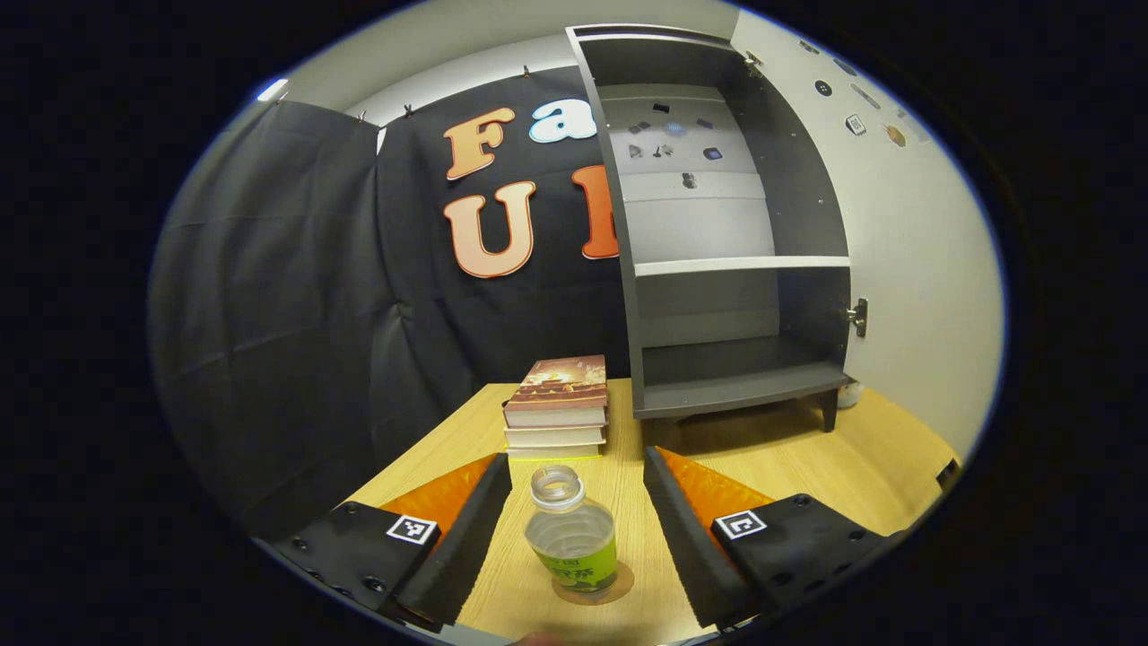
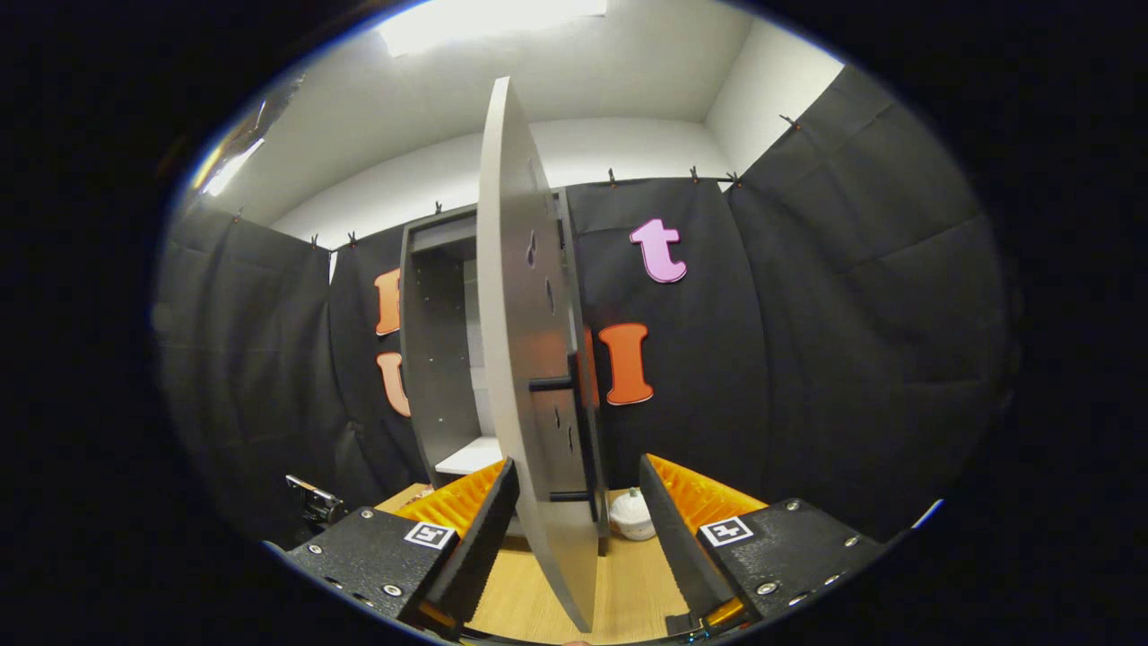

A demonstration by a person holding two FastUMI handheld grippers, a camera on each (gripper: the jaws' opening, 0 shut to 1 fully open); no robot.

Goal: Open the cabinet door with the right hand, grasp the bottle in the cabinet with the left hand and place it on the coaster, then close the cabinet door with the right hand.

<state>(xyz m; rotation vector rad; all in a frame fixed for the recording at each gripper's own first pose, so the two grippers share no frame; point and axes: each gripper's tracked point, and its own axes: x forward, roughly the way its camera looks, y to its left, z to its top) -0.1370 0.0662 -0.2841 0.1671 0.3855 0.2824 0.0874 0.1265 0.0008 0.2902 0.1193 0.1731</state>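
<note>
The bottle stood on the coaster between the left gripper's spread, released fingers. The right gripper gaped around the open cabinet door's edge (not pinching it); closing remained, I judged.

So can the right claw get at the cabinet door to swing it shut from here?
Probably yes: the right claw is open with the edge of the open cabinet door standing between its fingers, nothing in between.
</note>
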